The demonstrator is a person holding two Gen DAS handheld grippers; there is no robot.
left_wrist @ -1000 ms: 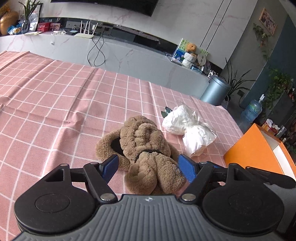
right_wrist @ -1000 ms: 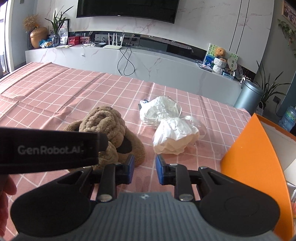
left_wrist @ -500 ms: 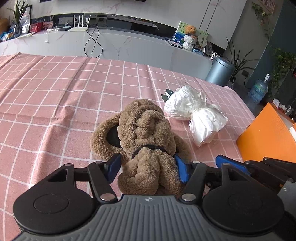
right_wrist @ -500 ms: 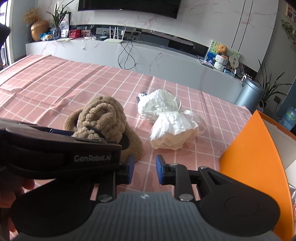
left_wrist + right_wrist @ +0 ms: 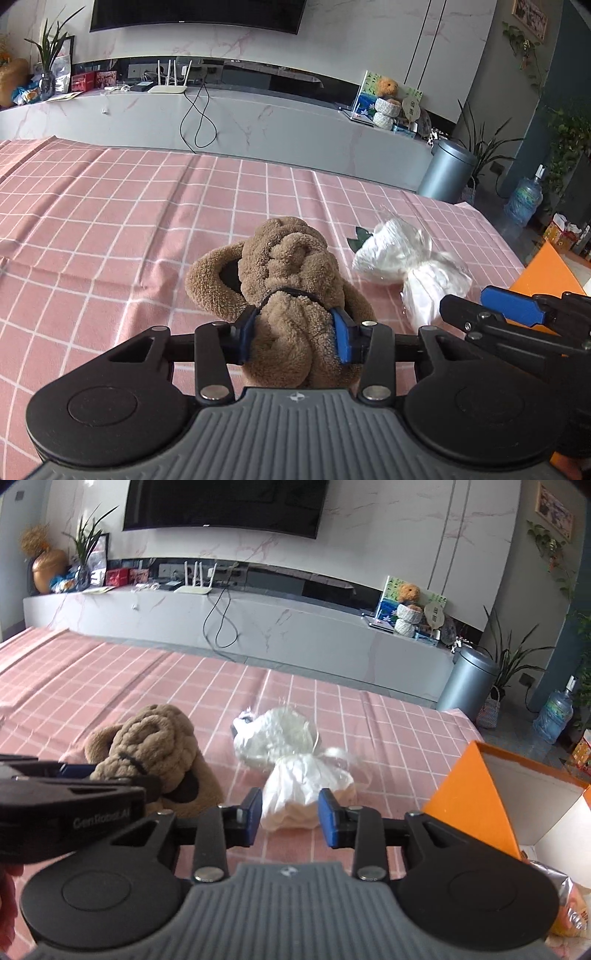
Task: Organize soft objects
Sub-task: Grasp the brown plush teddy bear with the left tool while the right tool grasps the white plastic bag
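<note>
A brown plush toy (image 5: 284, 266) lies on the pink checked tablecloth (image 5: 110, 221). My left gripper (image 5: 295, 338) is shut on its near end, the blue pads pressed into the fur. The toy also shows in the right wrist view (image 5: 155, 746), with the left gripper (image 5: 70, 797) in front of it. Two white bundles in clear plastic (image 5: 291, 757) lie right of the toy; they also show in the left wrist view (image 5: 410, 258). My right gripper (image 5: 290, 818) is open, its pads on either side of the nearer bundle's front end.
An orange box (image 5: 491, 797) with a white inside stands open at the right table edge; a packet (image 5: 569, 912) lies in it. A grey bin (image 5: 469, 679) and a water bottle (image 5: 554, 716) stand on the floor beyond the table.
My left gripper closed on the plush toy. My right gripper opened wider and moved forward to the nearer white bundle.
</note>
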